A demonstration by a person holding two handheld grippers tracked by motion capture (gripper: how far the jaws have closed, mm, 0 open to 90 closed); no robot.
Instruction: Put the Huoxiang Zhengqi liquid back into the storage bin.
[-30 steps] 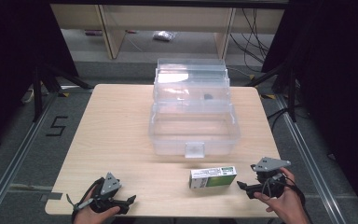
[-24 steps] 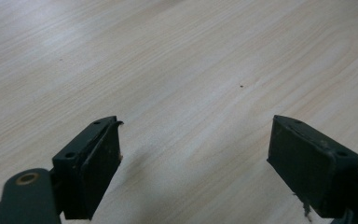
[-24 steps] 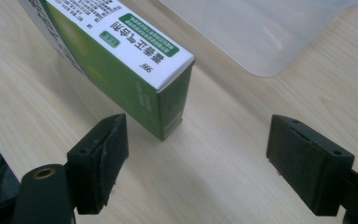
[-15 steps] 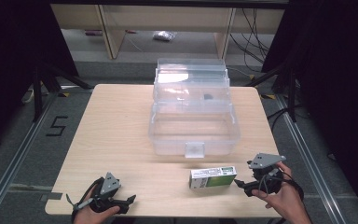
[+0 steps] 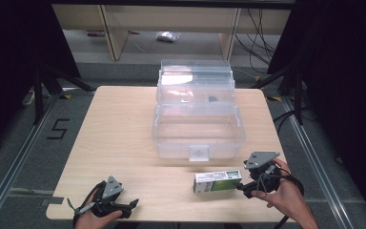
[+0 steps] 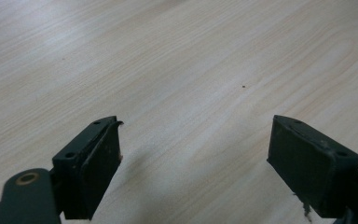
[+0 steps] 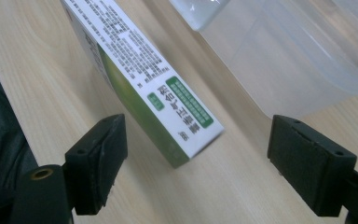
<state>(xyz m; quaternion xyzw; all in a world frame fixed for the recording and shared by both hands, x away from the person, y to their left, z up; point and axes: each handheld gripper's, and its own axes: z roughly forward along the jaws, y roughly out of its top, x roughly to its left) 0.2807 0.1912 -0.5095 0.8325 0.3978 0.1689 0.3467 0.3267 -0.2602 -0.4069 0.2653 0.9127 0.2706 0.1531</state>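
closing on the small box (image 7: 144, 74) near the table's (image 5: 114, 138) front edge, the right gripper (image 7: 196, 163), jaws wide and empty, risks pushing it askew; the left gripper (image 6: 196, 163) rests open, empty.

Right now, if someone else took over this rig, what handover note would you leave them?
Right tool: open, jaws either side of the near end of the green-and-white carton, not yet closed on it.
Left tool: open, holding nothing, low over bare wood at the table's near-left corner.
Carton lies flat on the table just in front of the clear plastic storage box, which stands open at mid-table.
Done: right tool lined up on the carton.
Left: close on the carton and lift it; probably place it in the box.
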